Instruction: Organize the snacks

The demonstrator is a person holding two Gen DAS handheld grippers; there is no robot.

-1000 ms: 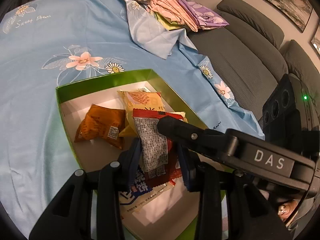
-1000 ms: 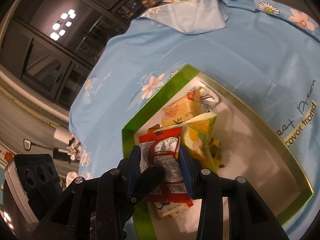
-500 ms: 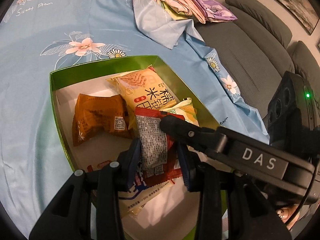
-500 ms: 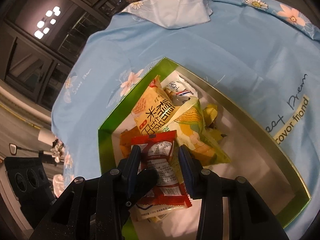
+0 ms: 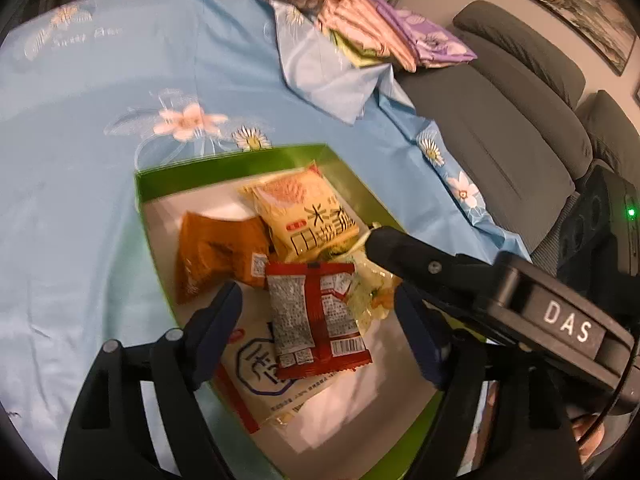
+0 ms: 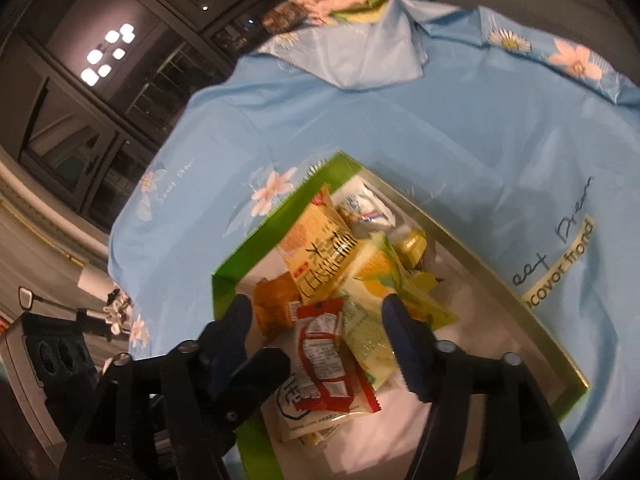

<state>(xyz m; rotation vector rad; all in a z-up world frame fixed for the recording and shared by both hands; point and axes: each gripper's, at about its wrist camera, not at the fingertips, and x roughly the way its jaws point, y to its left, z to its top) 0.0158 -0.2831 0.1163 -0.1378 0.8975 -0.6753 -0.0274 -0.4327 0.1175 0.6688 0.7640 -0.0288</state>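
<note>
My left gripper and right gripper are both opening, pads clear of the red packet that lies loose between them on the other snacks. Around it in the green box sit an orange packet at ten o'clock, a yellow packet at twelve and a white packet beneath at six. The box rests on a blue flowered cloth, with folded fabrics out at one o'clock.
</note>
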